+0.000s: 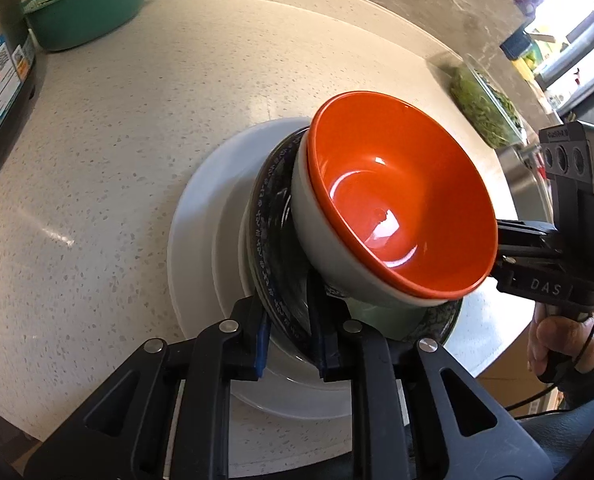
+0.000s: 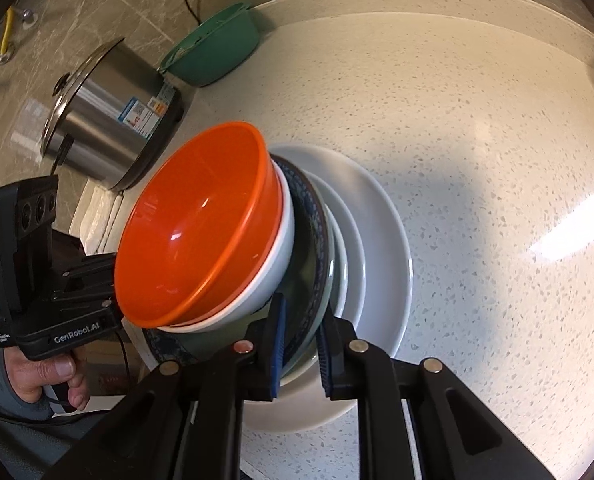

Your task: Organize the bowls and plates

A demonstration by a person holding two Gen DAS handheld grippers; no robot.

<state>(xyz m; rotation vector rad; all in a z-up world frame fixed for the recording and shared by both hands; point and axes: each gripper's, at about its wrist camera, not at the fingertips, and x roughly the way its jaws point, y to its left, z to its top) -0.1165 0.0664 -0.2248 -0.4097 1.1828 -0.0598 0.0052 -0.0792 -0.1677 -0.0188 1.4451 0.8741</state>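
While each gripper [image 1: 288, 338] [image 2: 301, 350] pinches the patterned plate [image 1: 271, 208]; only right wrist shows the cooker [image 2: 109, 120].

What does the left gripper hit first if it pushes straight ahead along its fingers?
Probably nothing new: the left gripper already straddles the rim of the dark patterned plate, so the rim would slide deeper between its fingers. Beyond that, likely the white bowl under the orange bowl; depth is unclear.

speckled countertop [image 2: 477, 160], green basin [image 2: 217, 52] beside steel cooker [image 2: 109, 120], leafy greens [image 1: 485, 108] near the wall
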